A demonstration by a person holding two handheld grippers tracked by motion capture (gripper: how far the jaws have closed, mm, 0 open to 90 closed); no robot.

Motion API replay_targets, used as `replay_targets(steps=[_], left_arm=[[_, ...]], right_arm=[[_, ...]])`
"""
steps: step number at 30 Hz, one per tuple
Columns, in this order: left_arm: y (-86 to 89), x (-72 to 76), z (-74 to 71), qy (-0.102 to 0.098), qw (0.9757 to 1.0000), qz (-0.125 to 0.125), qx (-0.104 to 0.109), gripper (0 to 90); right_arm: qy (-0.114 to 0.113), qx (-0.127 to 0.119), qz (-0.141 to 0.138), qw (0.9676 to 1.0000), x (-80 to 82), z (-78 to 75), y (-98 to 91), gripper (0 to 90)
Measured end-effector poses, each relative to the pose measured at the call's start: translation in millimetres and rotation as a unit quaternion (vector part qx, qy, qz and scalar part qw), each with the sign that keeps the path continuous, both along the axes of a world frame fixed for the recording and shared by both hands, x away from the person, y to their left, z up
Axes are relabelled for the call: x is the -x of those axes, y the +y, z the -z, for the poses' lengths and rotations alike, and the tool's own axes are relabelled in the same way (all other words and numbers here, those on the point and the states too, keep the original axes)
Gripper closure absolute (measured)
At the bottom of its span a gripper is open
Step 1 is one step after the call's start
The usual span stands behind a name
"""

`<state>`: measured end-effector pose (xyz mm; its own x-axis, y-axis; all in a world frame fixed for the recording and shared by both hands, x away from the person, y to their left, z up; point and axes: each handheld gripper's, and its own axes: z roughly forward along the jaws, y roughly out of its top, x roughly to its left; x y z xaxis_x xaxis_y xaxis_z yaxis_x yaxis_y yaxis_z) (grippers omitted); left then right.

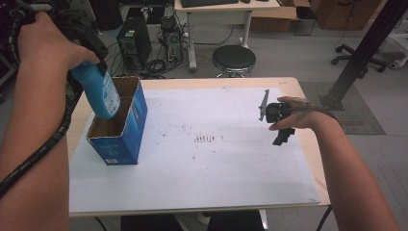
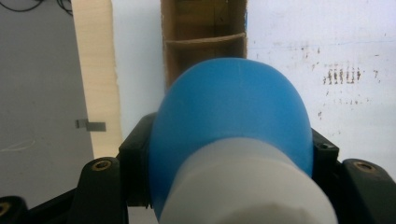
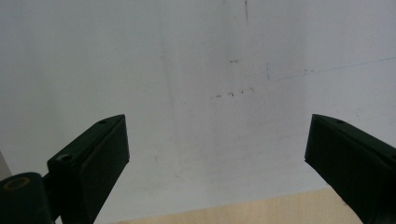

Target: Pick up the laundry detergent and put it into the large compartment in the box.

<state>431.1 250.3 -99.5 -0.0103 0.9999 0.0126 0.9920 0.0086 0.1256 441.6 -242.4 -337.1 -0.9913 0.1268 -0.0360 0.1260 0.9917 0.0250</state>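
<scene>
A blue bottle [image 1: 102, 94] with a white cap [image 2: 243, 186] hangs tilted, its lower end inside the open top of a blue cardboard box [image 1: 126, 132]. My left gripper [image 1: 94, 62] is shut on the bottle's upper part, its black jaws pressing both sides of the blue body [image 2: 233, 112]. Beyond the bottle the box's brown inside [image 2: 205, 28] is in view. My right gripper [image 1: 283, 134] hovers over the right part of the white sheet [image 1: 216, 168]. In the right gripper view its jaws stand wide apart [image 3: 217, 149] with nothing between them.
The white sheet covers most of the light wooden table [image 1: 293, 86], with dark smudges [image 1: 206, 139] at its middle. Behind the table stand a black stool [image 1: 234, 58] and a computer tower [image 1: 134, 43]. A black slanted post [image 1: 365, 48] rises at the right.
</scene>
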Motion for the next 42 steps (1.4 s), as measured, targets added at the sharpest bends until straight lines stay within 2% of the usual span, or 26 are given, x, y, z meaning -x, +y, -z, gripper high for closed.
replay_targets(steps=[7, 14, 23, 42], left_arm=[[5.0, -1.0, 17.8, 0.011, 0.9999, -0.004, -0.001, 37.5], [11.7, -1.1, 38.5, 0.017, 0.9998, -0.006, 0.012, 37.5], [10.1, -3.5, 65.2, 0.027, 0.9995, 0.001, 0.017, 37.5], [3.8, -4.1, 105.8, 0.040, 0.9991, 0.008, 0.012, 37.5]], right_arm=[[-0.001, -0.001, -0.004, 1.0000, -0.4, -0.7, 1.9, 6.2], [-0.002, -0.001, -0.005, 1.0000, -0.3, -1.1, 3.9, 6.2], [-0.004, -0.001, -0.006, 1.0000, 0.2, -3.4, 4.7, 6.2], [-0.004, 0.001, -0.006, 1.0000, 1.5, -2.1, 5.9, 6.2]])
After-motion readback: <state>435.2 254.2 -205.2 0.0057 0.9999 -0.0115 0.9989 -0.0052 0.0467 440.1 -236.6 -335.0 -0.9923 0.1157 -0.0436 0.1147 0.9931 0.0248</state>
